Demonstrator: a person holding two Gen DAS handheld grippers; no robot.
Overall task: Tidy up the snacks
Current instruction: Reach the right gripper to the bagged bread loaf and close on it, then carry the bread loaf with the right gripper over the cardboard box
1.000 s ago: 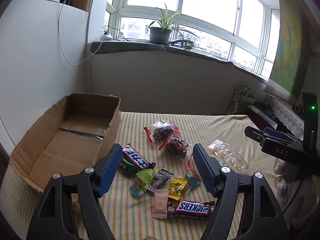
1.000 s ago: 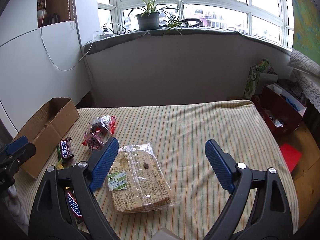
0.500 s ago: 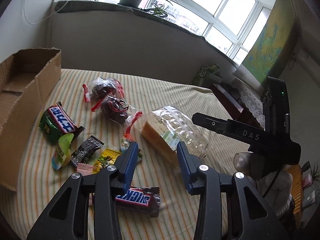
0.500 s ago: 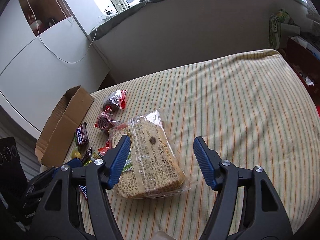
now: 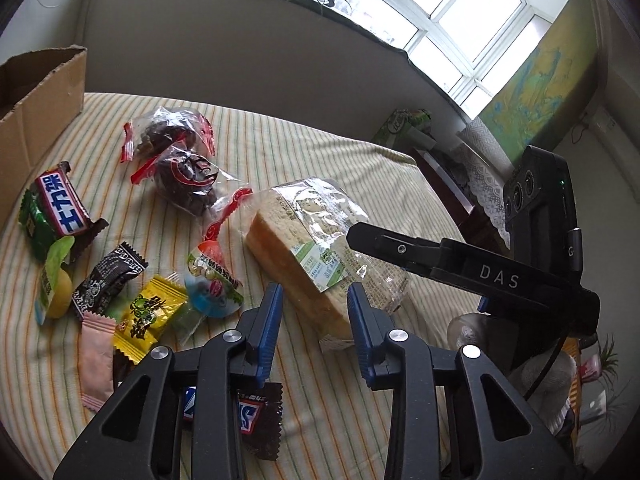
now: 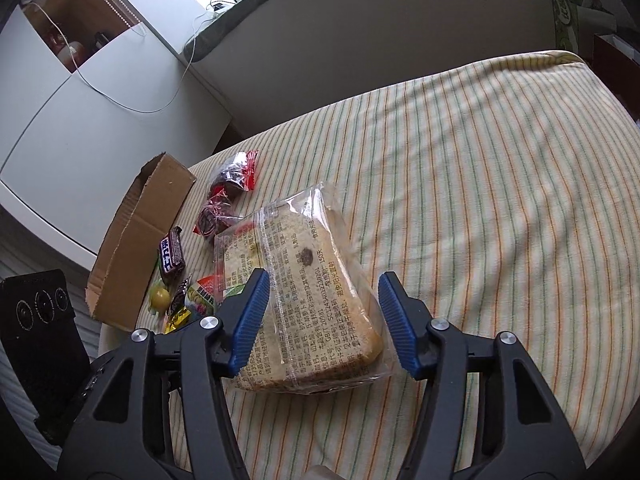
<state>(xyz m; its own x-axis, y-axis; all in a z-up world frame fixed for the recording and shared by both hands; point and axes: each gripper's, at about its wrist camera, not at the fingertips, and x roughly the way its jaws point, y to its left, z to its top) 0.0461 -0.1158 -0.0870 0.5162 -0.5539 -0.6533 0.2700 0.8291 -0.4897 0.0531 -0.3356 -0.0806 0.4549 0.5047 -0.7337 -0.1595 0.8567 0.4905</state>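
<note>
On the striped bed [image 6: 500, 160], the bagged bread loaf [image 6: 312, 304] lies to the right of the small-snack scatter, well apart from the cardboard box [image 6: 140, 248] at the left edge. Over the last second we note both tools have tipped down and come in: the right gripper [image 6: 324, 320] now straddles the loaf, jaws open on either side of the bag and narrower than a second ago, no squeeze visible yet. The left gripper [image 5: 314, 328] has narrowed to a partly open gap holding nothing, hovering near the loaf's near corner above a Snickers bar [image 5: 248, 416]. We judge the loaf is the first item for pickup; nothing is boxed yet.
</note>
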